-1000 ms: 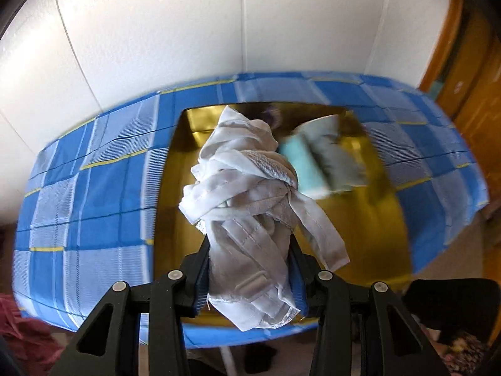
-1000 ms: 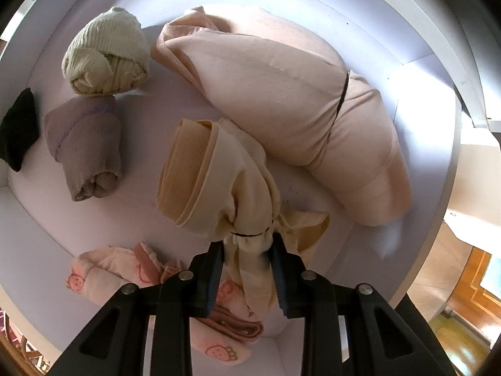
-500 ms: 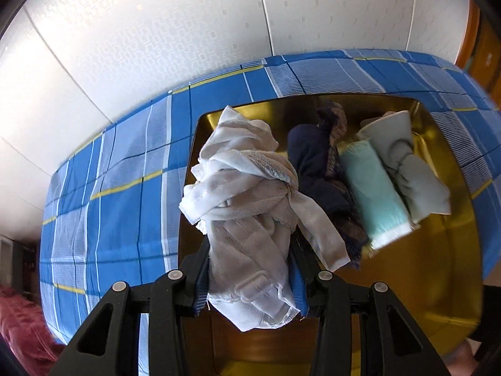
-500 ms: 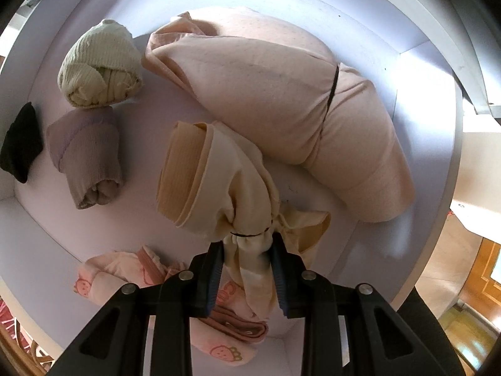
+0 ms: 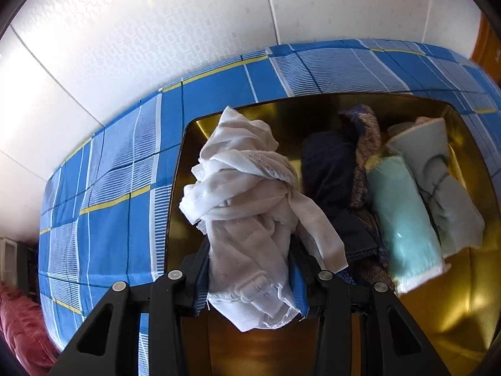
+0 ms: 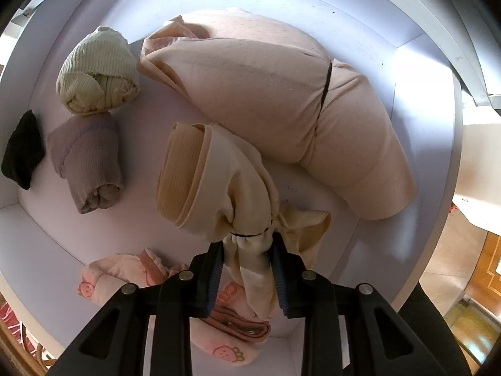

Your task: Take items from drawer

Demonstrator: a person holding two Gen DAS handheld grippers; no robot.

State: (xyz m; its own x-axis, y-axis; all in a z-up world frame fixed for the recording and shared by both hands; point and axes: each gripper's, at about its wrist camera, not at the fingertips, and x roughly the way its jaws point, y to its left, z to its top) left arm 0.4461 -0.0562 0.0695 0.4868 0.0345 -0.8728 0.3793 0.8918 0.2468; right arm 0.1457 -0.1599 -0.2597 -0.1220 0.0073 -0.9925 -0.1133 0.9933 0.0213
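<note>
Left gripper [image 5: 249, 277] has its jaws clamped on a knotted white cloth bundle [image 5: 250, 206], which hangs over the left side of a gold tray [image 5: 451, 316]. The tray sits on a blue plaid cloth [image 5: 112, 194] over the counter, by a white wall [image 5: 156, 31]. In the tray, right of the white bundle: a dark navy roll [image 5: 335, 172], a brownish patterned piece [image 5: 364, 156], a mint roll [image 5: 404, 216] and a pale grey-green roll [image 5: 444, 194], packed side by side.

Right gripper [image 6: 247, 277] points down into the white drawer [image 6: 416, 94], jaws nearly closed and pinching the tied end of a cream garment roll [image 6: 206, 181]. Around that roll: a big pink bundle [image 6: 281, 100] behind it, a pale green ribbed roll [image 6: 97, 78] and mauve roll [image 6: 87, 166] to its left, a black item [image 6: 23, 153] at the far left wall, and a pink strawberry-print piece [image 6: 125, 282] below it.
</note>
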